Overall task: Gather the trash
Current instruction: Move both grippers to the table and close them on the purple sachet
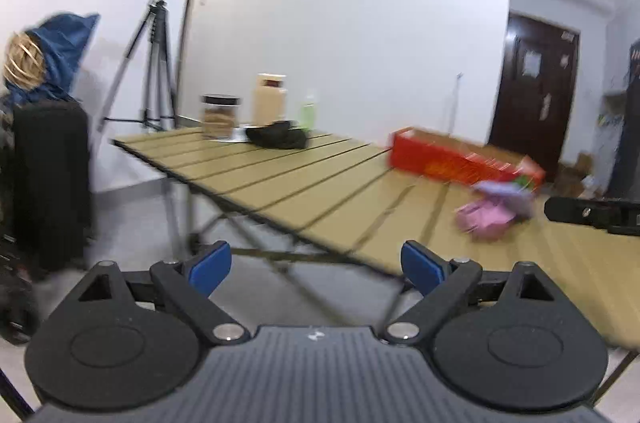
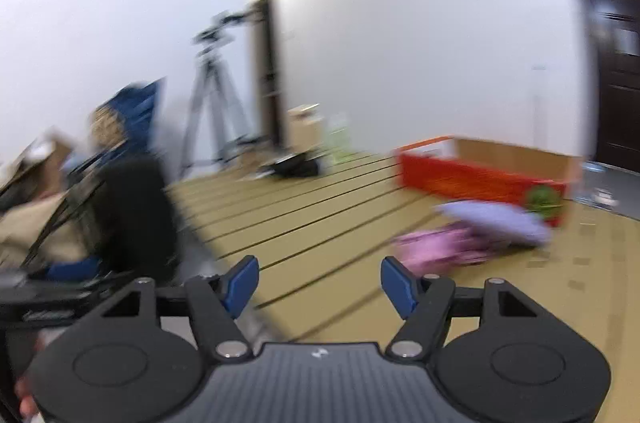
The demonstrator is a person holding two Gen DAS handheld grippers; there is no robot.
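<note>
Crumpled pink and purple wrappers (image 1: 494,209) lie on the slatted table (image 1: 304,179), just in front of a red cardboard box (image 1: 460,161). In the right wrist view the same wrappers (image 2: 476,231) lie ahead and to the right, before the red box (image 2: 480,179). My left gripper (image 1: 316,269) is open with nothing between its blue pads, off the table's near edge. My right gripper (image 2: 318,285) is open and empty too, over the table's near side, short of the wrappers. Part of the right gripper (image 1: 596,213) shows at the right edge of the left wrist view.
A jar (image 1: 219,117), a tan bottle (image 1: 270,101), a green bottle (image 1: 308,113) and a black pouch (image 1: 278,137) stand at the table's far end. A tripod (image 1: 156,55) and a black suitcase (image 1: 50,183) are on the floor at left. A dark door (image 1: 536,87) is at back right.
</note>
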